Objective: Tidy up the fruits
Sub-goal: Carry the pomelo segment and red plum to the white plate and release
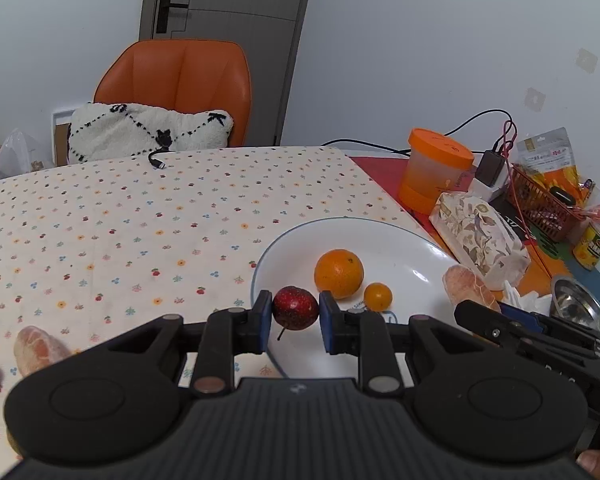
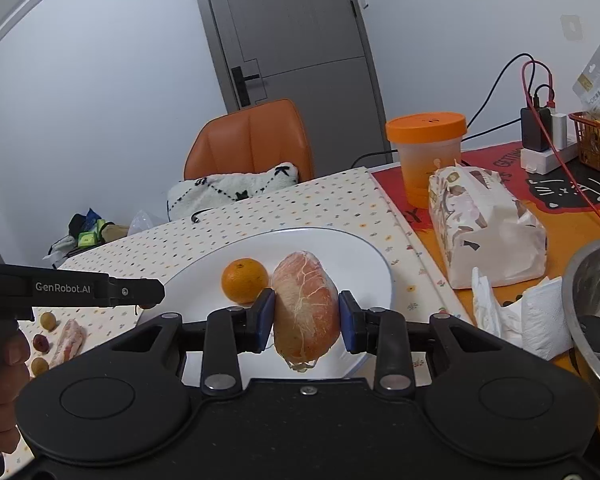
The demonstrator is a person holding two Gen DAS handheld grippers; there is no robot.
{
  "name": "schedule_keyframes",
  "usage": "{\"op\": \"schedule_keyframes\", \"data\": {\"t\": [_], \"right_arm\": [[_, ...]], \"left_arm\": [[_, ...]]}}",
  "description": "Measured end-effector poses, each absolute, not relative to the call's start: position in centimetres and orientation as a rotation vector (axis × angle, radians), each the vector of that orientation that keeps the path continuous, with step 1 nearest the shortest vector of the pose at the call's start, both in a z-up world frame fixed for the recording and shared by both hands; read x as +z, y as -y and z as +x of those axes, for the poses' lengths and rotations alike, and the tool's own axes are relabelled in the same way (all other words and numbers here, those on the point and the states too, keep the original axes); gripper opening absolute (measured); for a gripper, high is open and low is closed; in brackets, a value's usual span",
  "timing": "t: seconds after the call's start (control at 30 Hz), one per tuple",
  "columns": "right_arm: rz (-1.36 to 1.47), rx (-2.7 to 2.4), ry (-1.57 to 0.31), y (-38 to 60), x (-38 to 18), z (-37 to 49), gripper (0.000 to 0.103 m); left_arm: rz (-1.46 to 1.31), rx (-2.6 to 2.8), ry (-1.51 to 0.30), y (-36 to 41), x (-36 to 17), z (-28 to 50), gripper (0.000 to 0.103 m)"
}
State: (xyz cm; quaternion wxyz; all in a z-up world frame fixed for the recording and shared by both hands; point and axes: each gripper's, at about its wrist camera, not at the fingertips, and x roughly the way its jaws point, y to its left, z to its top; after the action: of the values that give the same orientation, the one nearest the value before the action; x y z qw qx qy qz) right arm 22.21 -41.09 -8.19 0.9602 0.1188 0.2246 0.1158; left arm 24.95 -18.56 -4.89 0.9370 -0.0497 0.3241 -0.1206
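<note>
My left gripper [image 1: 295, 322] is shut on a small dark-red fruit [image 1: 295, 307], which hangs just above the near-left rim of the white plate [image 1: 400, 248]. On the plate lie an orange [image 1: 339, 273] and a small kumquat [image 1: 378, 297]. My right gripper [image 2: 306, 318] is shut on a peeled pink citrus segment [image 2: 306, 308], held upright over the plate [image 2: 340, 248], just right of the orange [image 2: 244, 280]. The same segment [image 1: 466, 290] shows at the plate's right edge in the left wrist view. Another peeled segment [image 1: 36, 348] and several small fruits [image 2: 41, 342] lie on the dotted tablecloth to the left.
Right of the plate stand a patterned tissue pack [image 1: 480, 236], an orange lidded cup [image 1: 436, 168], a steel bowl [image 2: 596, 312], crumpled napkins [image 2: 532, 320] and a red basket [image 1: 540, 204] with cables. An orange chair [image 1: 180, 80] with a cushion stands behind the table.
</note>
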Motion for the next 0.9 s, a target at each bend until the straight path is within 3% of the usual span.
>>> {"op": "schedule_keyframes", "data": {"t": [0.47, 0.6, 0.73, 0.9], "right_arm": [[0.241, 0.186, -0.446, 41.2, -8.5, 23.0, 0.033], [0.241, 0.152, -0.456, 41.0, -8.6, 23.2, 0.042], [0.238, 0.16, -0.434, 40.8, -8.2, 22.6, 0.063], [0.235, 0.187, -0.439, 40.0, -7.9, 22.0, 0.064]], "left_arm": [[-0.11, -0.201, -0.646, 17.3, -3.8, 24.4, 0.036], [-0.113, -0.167, -0.635, 15.9, -3.5, 23.7, 0.052], [-0.127, -0.133, -0.619, 14.3, -3.2, 23.0, 0.061], [-0.139, -0.092, -0.603, 12.4, -2.9, 22.1, 0.073]]}}
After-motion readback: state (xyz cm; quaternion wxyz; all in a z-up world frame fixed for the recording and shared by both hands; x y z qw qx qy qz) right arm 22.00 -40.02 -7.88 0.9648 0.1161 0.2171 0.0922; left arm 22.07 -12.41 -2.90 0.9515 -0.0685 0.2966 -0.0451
